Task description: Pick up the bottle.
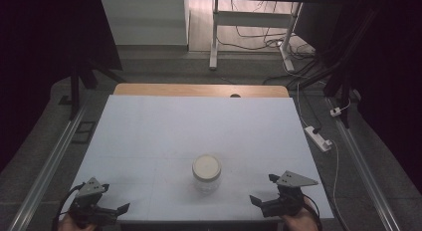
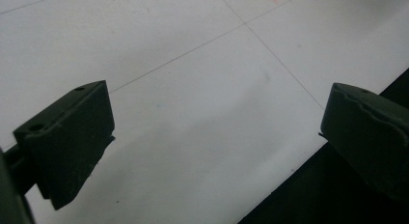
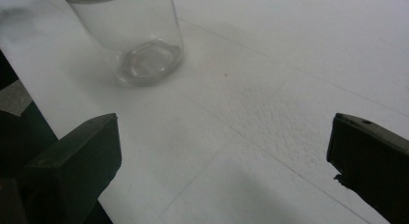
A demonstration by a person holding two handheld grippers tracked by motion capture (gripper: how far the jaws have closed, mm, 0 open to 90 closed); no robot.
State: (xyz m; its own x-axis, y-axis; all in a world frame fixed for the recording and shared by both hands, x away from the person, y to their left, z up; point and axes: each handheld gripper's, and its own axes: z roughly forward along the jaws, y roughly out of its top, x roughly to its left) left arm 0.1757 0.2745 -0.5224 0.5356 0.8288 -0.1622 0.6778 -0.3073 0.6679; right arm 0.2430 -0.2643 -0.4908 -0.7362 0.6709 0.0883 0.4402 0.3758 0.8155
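Both grippers sit at the near edge of the counter (image 1: 149, 121) in the high view: left gripper (image 1: 115, 209) at 7 o'clock, right gripper (image 1: 257, 200) at 5 o'clock, each in a hand coming in from the bottom. Left gripper jaws wide apart, holding nothing; left gripper view has bare white counter between them, with thin ruled lines crossing and the counter's dark edge at lower right. Right gripper jaws also wide, holding nothing. Jar (image 1: 206, 173) stands upright on the counter at 6 o'clock from centre, between the two grippers and a bit farther out, well apart from both. Clear glass, pale lid (image 1: 206, 166) on top, looks empty. In the right gripper view the jar (image 3: 140, 45) is at 11 o'clock beyond the jaws, base flat on the counter, lid cut off by the top edge. Beyond the counter at 12 o'clock: a wooden strip (image 1: 199, 90), then floor with cables (image 1: 259, 42).
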